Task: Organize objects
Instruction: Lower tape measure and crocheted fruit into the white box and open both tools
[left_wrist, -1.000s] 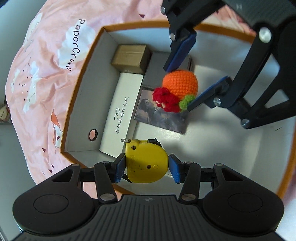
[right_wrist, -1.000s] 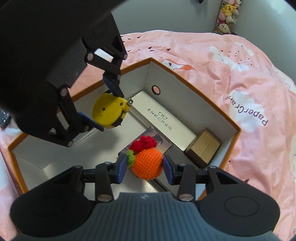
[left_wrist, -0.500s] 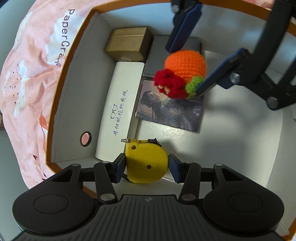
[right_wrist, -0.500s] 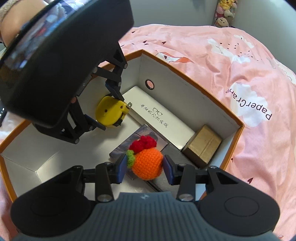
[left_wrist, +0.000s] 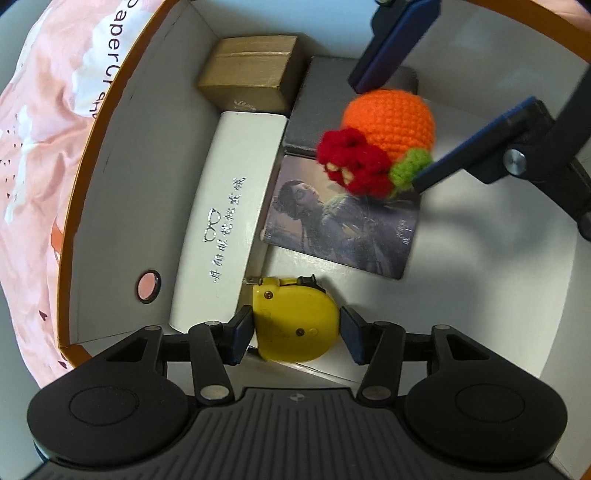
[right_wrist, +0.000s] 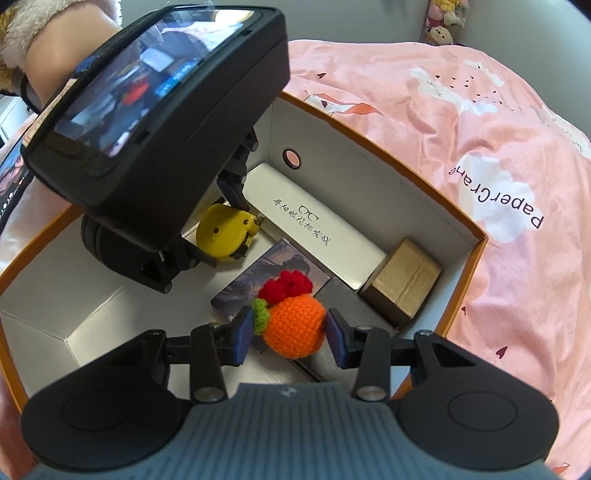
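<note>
My left gripper (left_wrist: 296, 336) is shut on a yellow tape measure (left_wrist: 295, 324) and holds it low inside the orange-rimmed white box (left_wrist: 92, 206), beside the long white glasses case (left_wrist: 229, 218). My right gripper (right_wrist: 290, 334) is shut on an orange crocheted ball with a red flower and green leaf (right_wrist: 293, 323), over the picture card (left_wrist: 343, 225) and a dark grey box (left_wrist: 317, 110). The tape measure also shows in the right wrist view (right_wrist: 221, 234), and the ball in the left wrist view (left_wrist: 384, 125).
A gold-brown box (left_wrist: 251, 74) stands in the box's far corner past the glasses case. The box wall has a round finger hole (left_wrist: 148, 286). The box lies on a pink printed bedspread (right_wrist: 480, 147). Plush toys (right_wrist: 443, 18) sit far off.
Both grippers have gone lower into the box with their objects. The left gripper moved deeper beside the glasses case; the right moved over the card and grey box.
</note>
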